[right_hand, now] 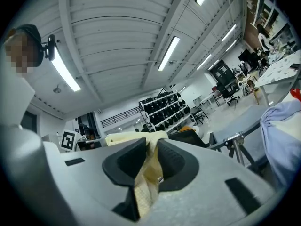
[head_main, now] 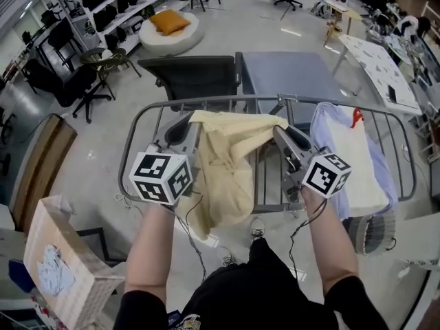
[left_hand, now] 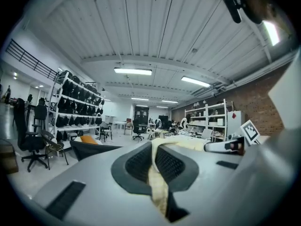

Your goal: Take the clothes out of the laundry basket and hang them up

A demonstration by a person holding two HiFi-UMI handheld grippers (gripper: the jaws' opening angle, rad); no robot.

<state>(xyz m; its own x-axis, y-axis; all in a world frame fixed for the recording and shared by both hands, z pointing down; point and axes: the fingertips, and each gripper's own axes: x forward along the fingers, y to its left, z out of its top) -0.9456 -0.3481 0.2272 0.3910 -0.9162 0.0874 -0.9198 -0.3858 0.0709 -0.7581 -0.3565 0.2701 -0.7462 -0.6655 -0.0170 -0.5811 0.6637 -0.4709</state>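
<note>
A pale yellow garment (head_main: 227, 163) is stretched between both grippers and drapes over the top rail of the grey drying rack (head_main: 405, 158). My left gripper (head_main: 189, 128) is shut on the garment's left top edge; in the left gripper view the yellow cloth (left_hand: 159, 185) is pinched between the dark pads (left_hand: 137, 163). My right gripper (head_main: 282, 135) holds the right top corner, and in the right gripper view a fold of the cloth (right_hand: 145, 185) fills the narrow gap between its pads (right_hand: 173, 158). Most of the garment hangs down below the rail in front of the person.
A white and light blue garment (head_main: 357, 167) hangs on the rack's right part. A cardboard box (head_main: 58, 253) with a pale cloth in it stands at the lower left. Beyond the rack are a dark office chair (head_main: 192, 74) and a grey table (head_main: 289, 74).
</note>
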